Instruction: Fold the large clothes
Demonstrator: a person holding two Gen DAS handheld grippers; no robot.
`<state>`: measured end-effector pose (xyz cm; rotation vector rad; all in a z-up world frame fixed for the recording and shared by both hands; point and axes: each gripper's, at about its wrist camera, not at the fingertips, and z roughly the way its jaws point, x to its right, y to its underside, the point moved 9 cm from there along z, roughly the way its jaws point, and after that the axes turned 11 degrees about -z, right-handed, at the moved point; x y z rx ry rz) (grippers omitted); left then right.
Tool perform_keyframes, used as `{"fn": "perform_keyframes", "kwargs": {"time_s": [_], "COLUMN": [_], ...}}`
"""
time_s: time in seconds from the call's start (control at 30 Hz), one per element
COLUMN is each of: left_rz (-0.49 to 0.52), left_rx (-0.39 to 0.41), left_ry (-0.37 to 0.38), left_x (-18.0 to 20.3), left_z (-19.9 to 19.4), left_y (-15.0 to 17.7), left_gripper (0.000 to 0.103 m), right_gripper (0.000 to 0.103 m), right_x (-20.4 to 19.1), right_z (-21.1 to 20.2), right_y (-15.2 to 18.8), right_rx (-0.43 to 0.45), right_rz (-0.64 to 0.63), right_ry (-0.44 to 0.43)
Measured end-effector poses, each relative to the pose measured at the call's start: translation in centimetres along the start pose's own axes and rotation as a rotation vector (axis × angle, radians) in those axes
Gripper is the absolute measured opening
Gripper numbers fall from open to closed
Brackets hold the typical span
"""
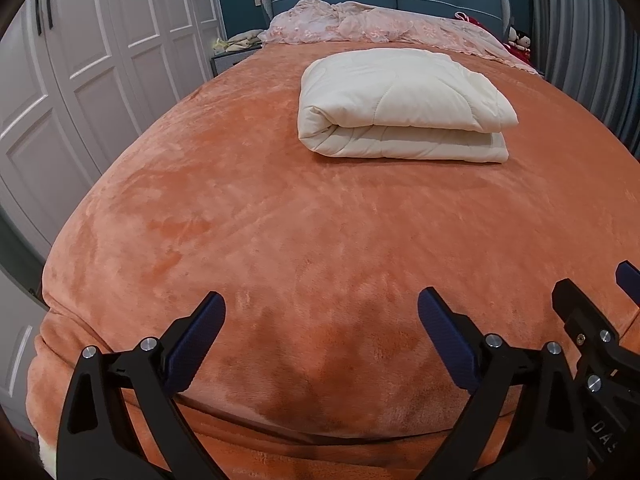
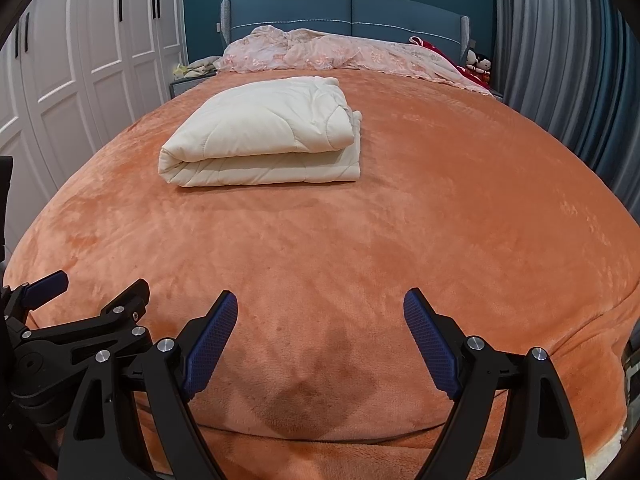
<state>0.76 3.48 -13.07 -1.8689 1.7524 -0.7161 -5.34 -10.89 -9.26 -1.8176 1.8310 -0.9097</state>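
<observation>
A cream quilted comforter [image 1: 400,104] lies folded in a thick neat bundle on the orange plush bedspread [image 1: 280,220], past the middle of the bed. It also shows in the right wrist view [image 2: 264,140]. My left gripper [image 1: 320,312] is open and empty above the foot edge of the bed, well short of the bundle. My right gripper [image 2: 320,308] is open and empty beside it, over the same edge. Each gripper shows at the other view's side: the right one [image 1: 592,292] and the left one [image 2: 104,284].
A crumpled pink lace cover [image 2: 332,54] lies at the head of the bed below the blue headboard [image 2: 344,8]. White wardrobe doors [image 1: 80,80] stand on the left, grey curtains [image 2: 560,60] on the right. Small dolls [image 2: 478,64] sit at the far right corner.
</observation>
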Motion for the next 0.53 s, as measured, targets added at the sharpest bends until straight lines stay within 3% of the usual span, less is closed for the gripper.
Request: {"fn": "perform_keyframes", "kwargs": {"time_s": [0.53], "left_rz": [0.001], "left_rx": [-0.012], "left_ry": [0.014], "left_x": [0.04], "left_z": [0.38], "left_y": [0.18], "left_gripper": [0.091], "right_gripper": [0.083], "right_x": [0.15], "right_z": [0.21], "right_y": [0.14], "right_rx": [-0.003], "right_rz": [0.002], "right_ry": [0.002]}}
